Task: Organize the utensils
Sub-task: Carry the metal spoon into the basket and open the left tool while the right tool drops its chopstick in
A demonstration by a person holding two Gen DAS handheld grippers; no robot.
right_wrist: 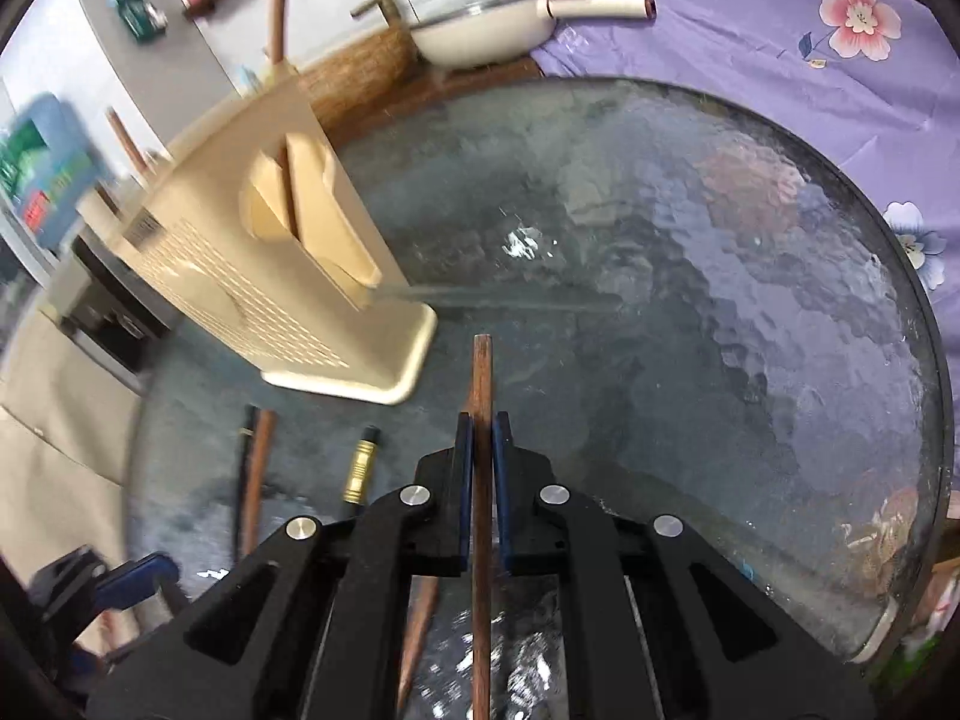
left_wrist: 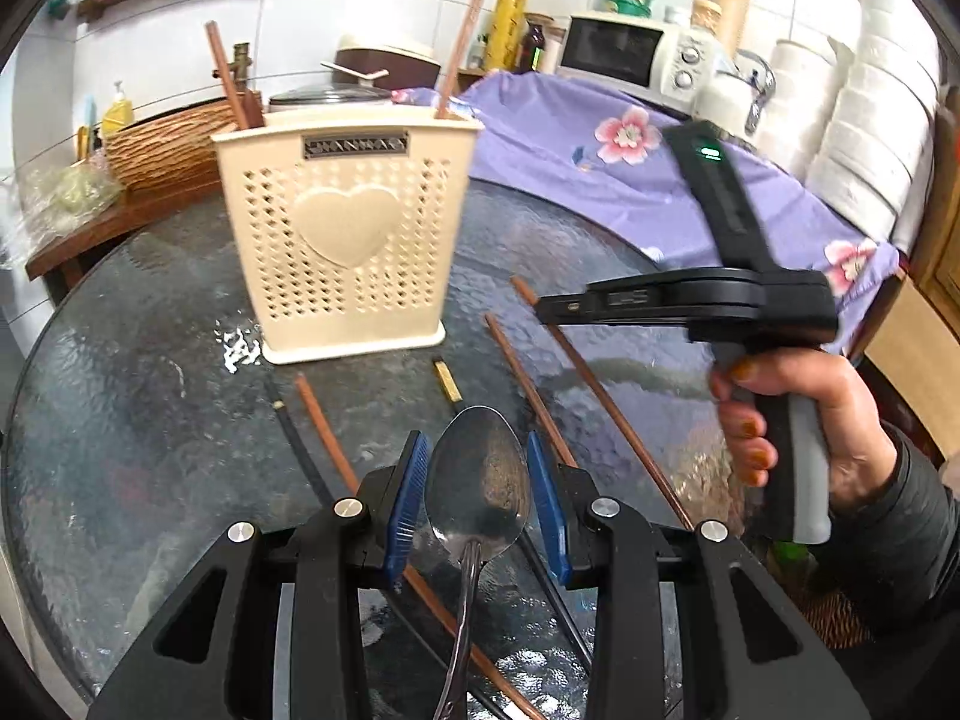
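At a round glass table (left_wrist: 150, 324), we work a gripper in each hand among scattered utensils. Our left gripper (left_wrist: 478, 498) has its blue pads (left_wrist: 408, 504) spread to either side of a metal spoon (left_wrist: 478, 483); the spoon's bowl sits between them, its handle running back under the tool, and we cannot tell whether the pads actually touch it.

Ahead of that gripper and slightly to its left stands the cream perforated utensil holder (left_wrist: 345, 234), upright on the glass, a raised heart on its face and two brown chopsticks (left_wrist: 228, 75) poking from its top. Loose brown chopsticks (left_wrist: 528, 384) lie on the glass just ahead and to the right of the left tool, with a black, gold-banded one (left_wrist: 447, 381) straight ahead, between it and the holder.

Our right gripper (right_wrist: 478, 450) has its pads pressed onto a single brown chopstick (right_wrist: 482, 372), which runs forward between them and sticks out past the tips. In the left wrist view that tool appears blurred, well to the right of the left gripper, raised off the glass, gripped by our right hand (left_wrist: 804, 420). From the right tool, the holder (right_wrist: 270, 276) is ahead and to the left, and more utensils (right_wrist: 360, 468) lie on the glass just to its left.

Beyond the table a purple flowered cloth (left_wrist: 570, 156) covers a surface, with a white microwave (left_wrist: 630, 54) behind it.
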